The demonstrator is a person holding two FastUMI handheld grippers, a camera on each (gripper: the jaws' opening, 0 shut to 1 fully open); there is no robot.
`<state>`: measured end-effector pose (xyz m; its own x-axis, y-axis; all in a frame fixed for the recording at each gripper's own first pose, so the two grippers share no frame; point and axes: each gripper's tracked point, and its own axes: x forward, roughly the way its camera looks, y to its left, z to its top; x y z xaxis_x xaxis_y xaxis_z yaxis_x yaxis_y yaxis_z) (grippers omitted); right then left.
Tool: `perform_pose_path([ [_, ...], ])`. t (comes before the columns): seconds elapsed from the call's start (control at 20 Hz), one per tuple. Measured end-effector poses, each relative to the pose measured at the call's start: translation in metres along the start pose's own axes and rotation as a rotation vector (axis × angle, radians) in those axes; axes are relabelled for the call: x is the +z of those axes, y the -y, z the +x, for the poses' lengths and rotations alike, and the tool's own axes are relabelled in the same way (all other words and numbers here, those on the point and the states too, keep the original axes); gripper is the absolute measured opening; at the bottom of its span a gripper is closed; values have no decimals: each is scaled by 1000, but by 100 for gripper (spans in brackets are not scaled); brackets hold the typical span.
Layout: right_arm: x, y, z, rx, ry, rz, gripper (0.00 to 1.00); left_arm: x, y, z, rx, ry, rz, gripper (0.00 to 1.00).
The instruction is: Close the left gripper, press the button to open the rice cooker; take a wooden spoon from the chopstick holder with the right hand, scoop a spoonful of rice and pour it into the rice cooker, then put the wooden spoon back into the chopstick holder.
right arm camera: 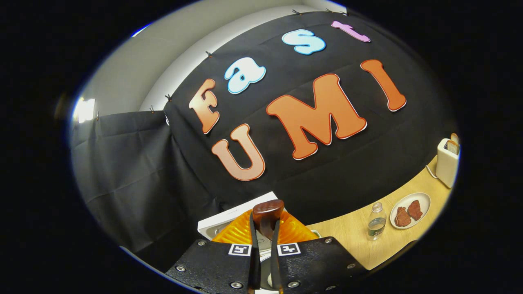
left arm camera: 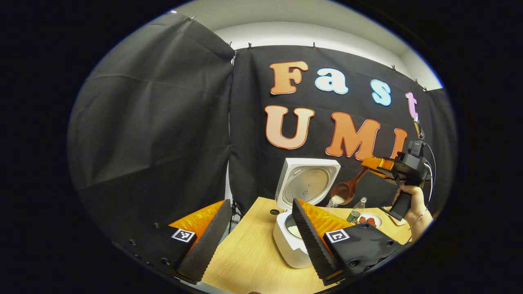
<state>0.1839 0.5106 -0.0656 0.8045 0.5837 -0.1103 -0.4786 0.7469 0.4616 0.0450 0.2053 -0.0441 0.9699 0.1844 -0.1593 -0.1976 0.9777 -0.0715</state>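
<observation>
The rice cooker (left arm camera: 292, 241) sits on the wooden table (left arm camera: 249, 253) with its lid (left arm camera: 306, 183) standing wide open. In the left gripper view, the left gripper (left arm camera: 257, 232) hangs near the cooker with its two fingers far apart and nothing between them. The right gripper (right arm camera: 264, 249), held by a hand (left arm camera: 412, 200), pinches the wooden spoon (left arm camera: 347, 188) tight, and white rice (left arm camera: 336, 200) spills from the tipped spoon above the pot, with a small bottle (right arm camera: 376, 225) and a plate of food (right arm camera: 410, 210) close by.
</observation>
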Motion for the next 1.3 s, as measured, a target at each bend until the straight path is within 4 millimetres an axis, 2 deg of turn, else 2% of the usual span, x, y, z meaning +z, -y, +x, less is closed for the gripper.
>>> perform_pose_path([
  [0.4,0,-15,-1,31,0,-53,9,0,-4,-1,1,0,6,100],
  [0.9,-6,-35,-5,84,5,-207,9,-4,-9,-4,8,-6,15,100],
  [1.3,-20,-55,-7,145,-11,-368,8,-7,-11,-4,6,-13,12,100],
])
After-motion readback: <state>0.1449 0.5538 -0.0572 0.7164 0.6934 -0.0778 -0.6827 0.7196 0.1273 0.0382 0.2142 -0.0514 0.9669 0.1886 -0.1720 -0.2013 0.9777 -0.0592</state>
